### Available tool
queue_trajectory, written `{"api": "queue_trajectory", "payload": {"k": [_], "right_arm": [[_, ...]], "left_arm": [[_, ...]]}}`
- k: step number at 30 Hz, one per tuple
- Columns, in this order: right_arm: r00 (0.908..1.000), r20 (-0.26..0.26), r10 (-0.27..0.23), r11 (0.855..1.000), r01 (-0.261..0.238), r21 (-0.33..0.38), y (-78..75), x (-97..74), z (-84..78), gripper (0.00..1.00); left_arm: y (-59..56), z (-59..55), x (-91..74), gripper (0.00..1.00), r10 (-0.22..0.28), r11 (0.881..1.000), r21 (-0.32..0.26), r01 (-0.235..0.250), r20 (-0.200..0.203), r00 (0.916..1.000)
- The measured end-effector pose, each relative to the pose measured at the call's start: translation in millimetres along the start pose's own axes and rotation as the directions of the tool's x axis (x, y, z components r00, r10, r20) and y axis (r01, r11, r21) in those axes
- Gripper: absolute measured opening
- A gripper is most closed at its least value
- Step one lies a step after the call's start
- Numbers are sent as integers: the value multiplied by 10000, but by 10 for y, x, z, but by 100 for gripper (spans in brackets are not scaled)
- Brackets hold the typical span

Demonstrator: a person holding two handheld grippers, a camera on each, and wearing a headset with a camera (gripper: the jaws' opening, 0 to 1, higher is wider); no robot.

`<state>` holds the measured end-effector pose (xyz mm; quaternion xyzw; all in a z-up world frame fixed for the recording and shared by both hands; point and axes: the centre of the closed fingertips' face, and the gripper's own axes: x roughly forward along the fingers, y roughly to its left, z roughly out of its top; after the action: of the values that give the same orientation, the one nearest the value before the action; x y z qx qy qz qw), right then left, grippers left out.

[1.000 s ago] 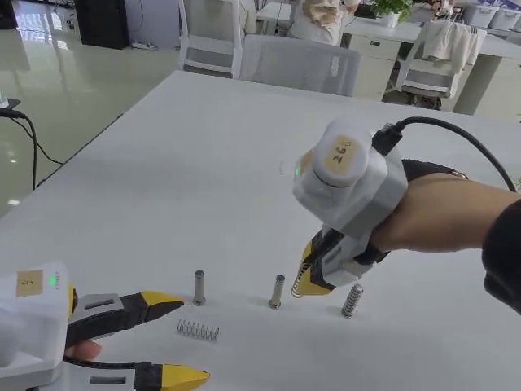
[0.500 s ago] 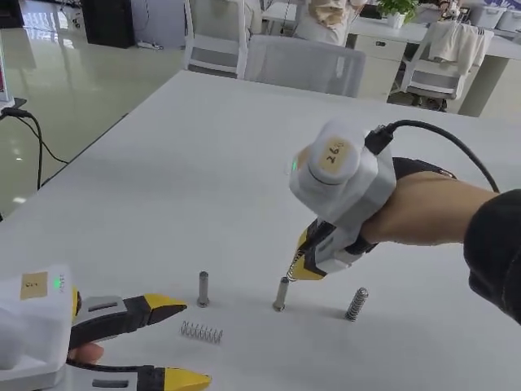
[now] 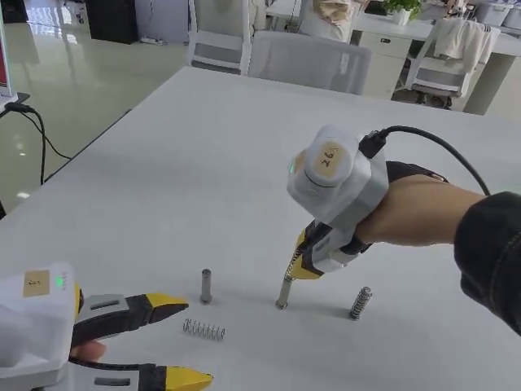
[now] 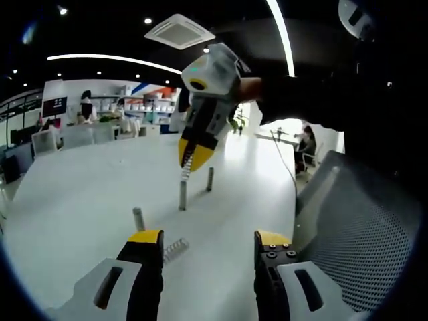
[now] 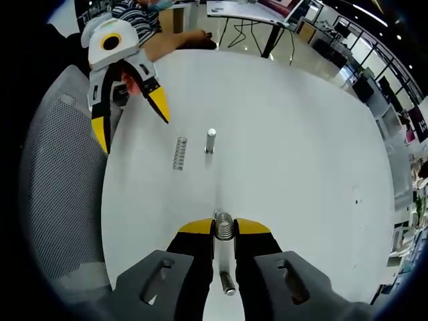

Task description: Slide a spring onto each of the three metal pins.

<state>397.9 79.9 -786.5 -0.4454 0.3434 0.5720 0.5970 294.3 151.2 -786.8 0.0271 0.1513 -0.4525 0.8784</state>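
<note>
The right claw (image 3: 303,265) is clenched on the held spring (image 5: 224,227), which stands pinched between the yellow tips in the right gripper view. In the left gripper view this held spring (image 4: 187,167) hangs tilted from the right claw (image 4: 190,158), its lower end at the top of the middle pin (image 4: 182,195). I cannot tell whether the coil has caught the pin or only touches it. In the head view the middle pin (image 3: 282,292) stands upright on the white tabletop (image 3: 203,163) at 7 o'clock from the claw tips.

At 3 o'clock from it stands the right pin (image 3: 361,303), with a fitted spring (image 3: 361,300) around it. At 9 o'clock stands the left pin (image 3: 206,287), bare and upright. The loose spring (image 3: 203,329) lies flat on the tabletop at 6 o'clock from the left pin, near it but apart.

The left claw (image 3: 187,342) is released, jaws spread wide with nothing between them. It sits at 7 o'clock in the head view, its upper tip just beside the loose spring without touching.
</note>
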Motion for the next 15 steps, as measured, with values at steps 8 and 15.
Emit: {"api": "queue_trajectory", "payload": {"k": [8, 15], "right_arm": [[9999, -59, 98, 9999, -98, 47, -6, 50, -18, 8], [9998, -120, 182, 9998, -181, 70, -7, 86, -22, 8]], "left_arm": [[5, -10, 1, 48, 28, 10000, -25, -28, -16, 10000], [6, -20, 2, 48, 37, 10000, -48, -37, -21, 10000]]}}
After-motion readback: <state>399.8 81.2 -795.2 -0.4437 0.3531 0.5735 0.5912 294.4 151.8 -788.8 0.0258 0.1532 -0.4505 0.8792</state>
